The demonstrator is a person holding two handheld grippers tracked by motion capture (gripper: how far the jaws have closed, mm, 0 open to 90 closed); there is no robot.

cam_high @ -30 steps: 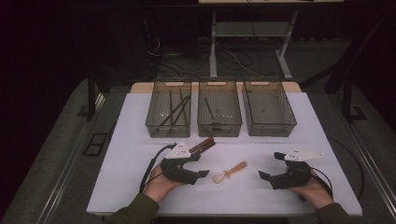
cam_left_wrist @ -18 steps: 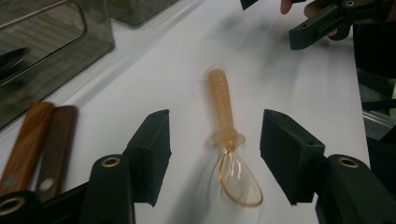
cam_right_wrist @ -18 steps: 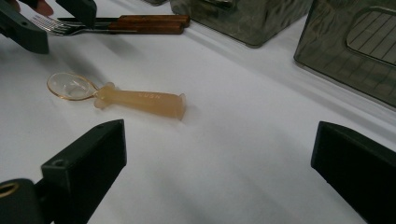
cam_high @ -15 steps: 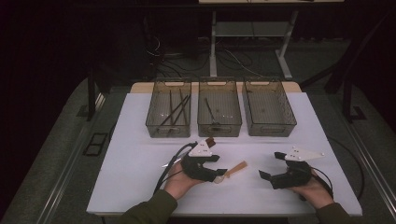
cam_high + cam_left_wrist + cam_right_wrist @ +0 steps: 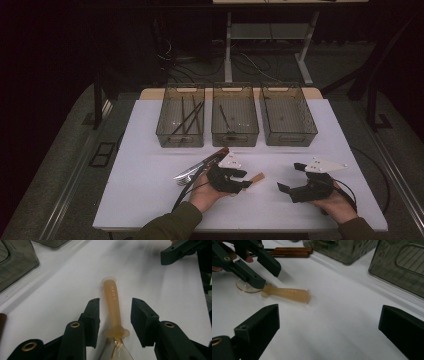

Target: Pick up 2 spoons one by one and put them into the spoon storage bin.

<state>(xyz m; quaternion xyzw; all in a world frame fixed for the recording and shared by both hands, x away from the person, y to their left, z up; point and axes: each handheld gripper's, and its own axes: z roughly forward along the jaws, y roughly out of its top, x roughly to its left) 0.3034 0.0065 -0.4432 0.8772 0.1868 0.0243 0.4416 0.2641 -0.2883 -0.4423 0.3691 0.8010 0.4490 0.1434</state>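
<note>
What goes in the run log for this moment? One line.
left tongs: closing around spoon handle, not yet gripping | right tongs: open, idle | spoon: flat on table

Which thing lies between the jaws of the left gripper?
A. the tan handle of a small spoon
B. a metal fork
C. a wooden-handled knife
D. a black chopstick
A: in the left gripper view the spoon handle lies on the table between the jaws of the left gripper, with a gap on each side.
</note>
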